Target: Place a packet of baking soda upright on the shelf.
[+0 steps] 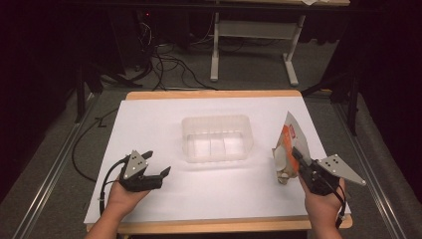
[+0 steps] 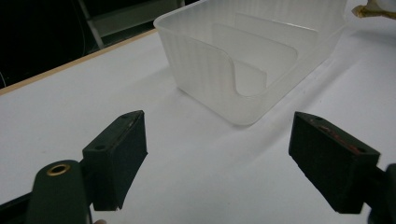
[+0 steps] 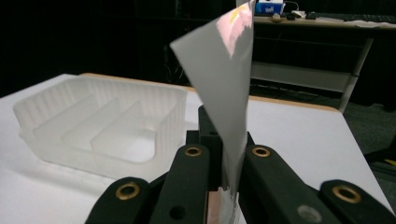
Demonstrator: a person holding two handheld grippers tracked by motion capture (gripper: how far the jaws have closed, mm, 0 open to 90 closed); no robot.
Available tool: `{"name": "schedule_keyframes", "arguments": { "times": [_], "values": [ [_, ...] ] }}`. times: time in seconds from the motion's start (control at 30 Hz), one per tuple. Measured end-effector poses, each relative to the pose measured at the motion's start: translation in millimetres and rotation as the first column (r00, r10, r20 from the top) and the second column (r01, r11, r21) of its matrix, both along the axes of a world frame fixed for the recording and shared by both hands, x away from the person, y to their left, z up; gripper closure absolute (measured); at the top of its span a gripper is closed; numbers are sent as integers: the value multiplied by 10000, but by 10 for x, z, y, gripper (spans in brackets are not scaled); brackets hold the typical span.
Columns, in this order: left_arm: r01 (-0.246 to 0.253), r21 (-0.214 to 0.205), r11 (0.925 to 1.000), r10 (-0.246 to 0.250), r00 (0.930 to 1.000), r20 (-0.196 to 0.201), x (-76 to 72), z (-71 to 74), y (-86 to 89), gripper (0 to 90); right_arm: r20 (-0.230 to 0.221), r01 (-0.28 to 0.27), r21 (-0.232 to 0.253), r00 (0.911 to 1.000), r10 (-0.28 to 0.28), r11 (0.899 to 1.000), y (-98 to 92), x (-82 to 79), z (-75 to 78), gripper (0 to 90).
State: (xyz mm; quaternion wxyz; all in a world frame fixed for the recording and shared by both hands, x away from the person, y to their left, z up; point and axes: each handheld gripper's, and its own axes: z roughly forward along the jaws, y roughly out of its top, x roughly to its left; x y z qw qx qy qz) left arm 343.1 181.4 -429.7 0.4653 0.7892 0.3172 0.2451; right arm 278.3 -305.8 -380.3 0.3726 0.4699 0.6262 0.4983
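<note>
Right gripper (image 1: 297, 158): pinching a snack packet (image 1: 288, 149); thin edge risks slipping out.
Left gripper (image 1: 158, 164): spreading wide, empty, plastic tray (image 1: 217, 139) ahead.

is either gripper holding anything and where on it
The right gripper is shut on a silver and orange foil snack packet, pinched at its lower edge. The left gripper is open and holds nothing.

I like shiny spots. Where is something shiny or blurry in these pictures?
In the right gripper view, the packet glints pink at its top, and the black gripper parts nearest the camera look soft. In the high view, the white table cover is bright and the room behind is dark.
</note>
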Motion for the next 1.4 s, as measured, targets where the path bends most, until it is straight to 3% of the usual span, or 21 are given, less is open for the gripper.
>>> {"name": "schedule_keyframes", "arguments": {
  "times": [0.1, 0.47, 0.7, 1.07, 1.4],
  "values": [
    [1, -21, 10000, -1, 10000, 36, -10, 3, 2, 199, 113, -101, 248, 9999, 98, 9996, 32, 37, 78, 900],
    [32, -53, 10000, -31, 10000, 46, -12, 8, 12, 199, 260, -178, 399, 9995, 168, 9990, 90, 162, 236, 900],
    [46, -72, 10000, -46, 10000, 35, -13, 10, 15, 199, 428, -184, 448, 9989, 165, 9988, 137, 216, 386, 900],
    [84, -110, 9999, -83, 10000, 47, -16, 12, 13, 199, 517, -356, 392, 9981, 336, 9986, 235, 272, 482, 900],
    [55, -145, 9999, -54, 10000, 48, -18, 13, 9, 199, 900, -580, 364, 9944, 546, 9977, 346, 328, 692, 900]
  ]
}}
